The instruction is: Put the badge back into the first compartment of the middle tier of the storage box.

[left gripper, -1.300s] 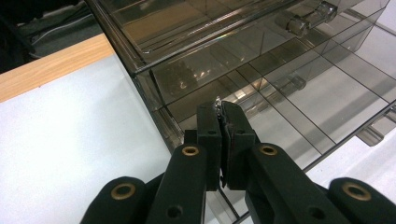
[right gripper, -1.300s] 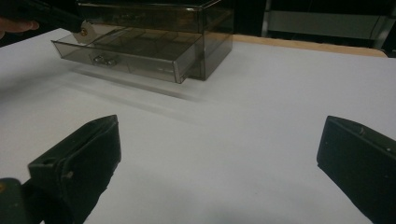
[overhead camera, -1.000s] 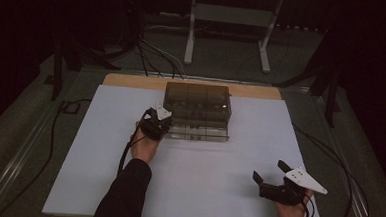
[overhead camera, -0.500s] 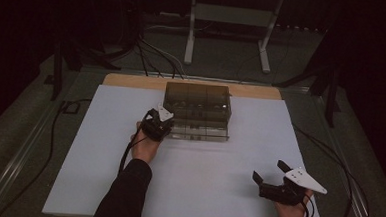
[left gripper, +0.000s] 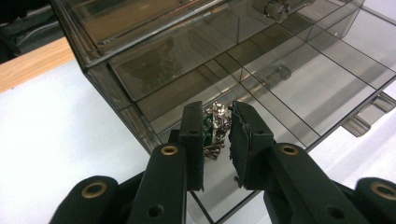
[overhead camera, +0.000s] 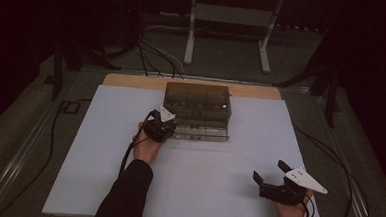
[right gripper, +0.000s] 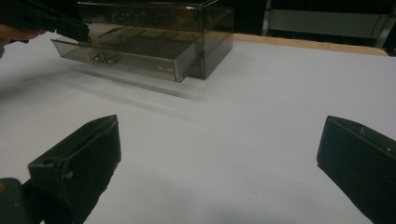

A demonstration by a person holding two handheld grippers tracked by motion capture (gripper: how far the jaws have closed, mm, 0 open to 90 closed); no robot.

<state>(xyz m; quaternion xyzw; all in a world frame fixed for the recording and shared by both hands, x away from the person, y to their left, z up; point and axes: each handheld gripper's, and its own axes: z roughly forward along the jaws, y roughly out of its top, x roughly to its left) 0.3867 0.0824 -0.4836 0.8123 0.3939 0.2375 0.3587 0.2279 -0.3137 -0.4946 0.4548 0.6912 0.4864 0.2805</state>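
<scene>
A smoky clear drawer box [overhead camera: 197, 96] stands at the table's far middle, its lowest drawer [left gripper: 299, 88] pulled out toward me. My left gripper [overhead camera: 173, 129] reaches into the drawer's left end. In the left gripper view its jaws [left gripper: 218, 109] stand a little apart around a small silver and green ornament [left gripper: 219, 122] lying in a compartment. They have just been opening, and the right pad is off the ornament. My right gripper [overhead camera: 268, 170] rests near the table's front right, wide open and with nothing in it [right gripper: 219, 135].
The white tabletop [overhead camera: 202, 179] spreads between the two hands. The open drawer [right gripper: 126, 53] juts out from the box's front, divided into several compartments. Cables [overhead camera: 153, 56] and a metal stand [overhead camera: 225, 20] lie on the floor beyond the table's far wooden edge [overhead camera: 132, 81].
</scene>
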